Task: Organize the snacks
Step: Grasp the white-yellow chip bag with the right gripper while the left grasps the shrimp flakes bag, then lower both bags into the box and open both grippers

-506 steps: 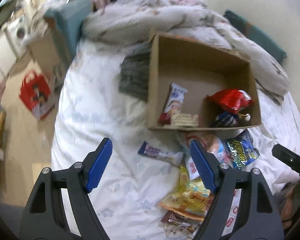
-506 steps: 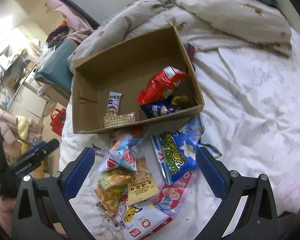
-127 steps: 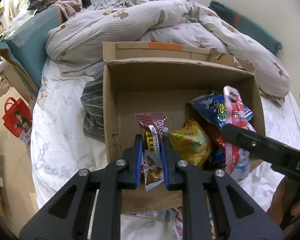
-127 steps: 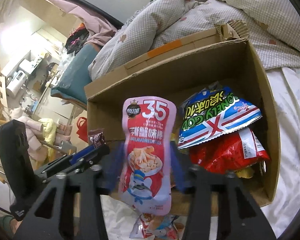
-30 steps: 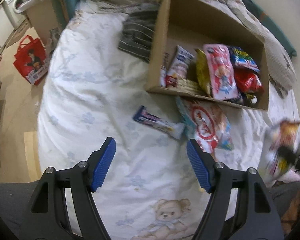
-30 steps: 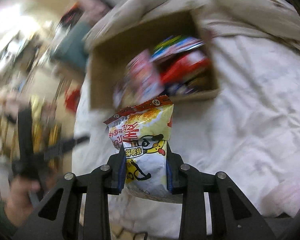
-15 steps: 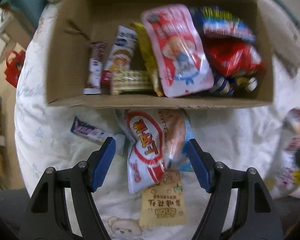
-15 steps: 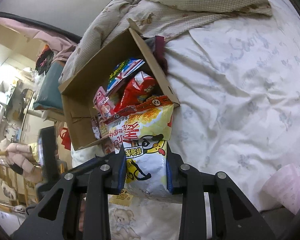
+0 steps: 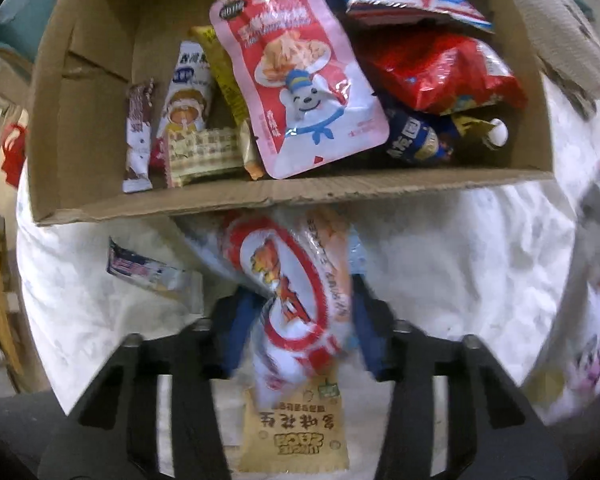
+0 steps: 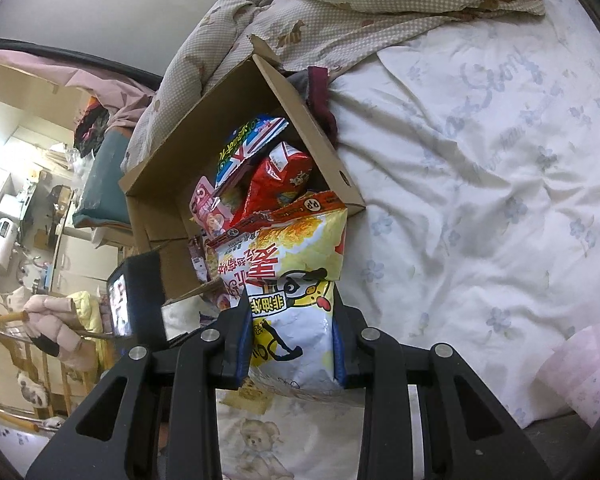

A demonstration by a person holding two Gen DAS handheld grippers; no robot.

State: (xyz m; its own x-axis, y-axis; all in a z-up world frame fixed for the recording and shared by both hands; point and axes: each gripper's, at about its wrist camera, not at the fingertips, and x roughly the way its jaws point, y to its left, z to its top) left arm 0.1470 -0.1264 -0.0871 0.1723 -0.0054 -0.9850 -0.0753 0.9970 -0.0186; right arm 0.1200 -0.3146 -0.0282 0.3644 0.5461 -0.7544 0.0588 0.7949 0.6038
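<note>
Left gripper (image 9: 300, 320): low over bedsheet, clamping red-and-white snack bag (image 9: 296, 292).
Right gripper (image 10: 292, 344): raised near brown cardboard box (image 10: 320, 136), grasping yellow-white chip bag (image 10: 288, 280).

The left gripper (image 9: 298, 320) points forward over the bed, its two blue-padded fingers (image 9: 236, 328) drawn in against the sides of a red-and-white snack bag (image 9: 296, 292); the view is motion-blurred. The right gripper (image 10: 292, 344) is level and closed firmly on the lower part of a yellow-and-white snack bag (image 10: 288, 280), which stands upright between its fingers.
</note>
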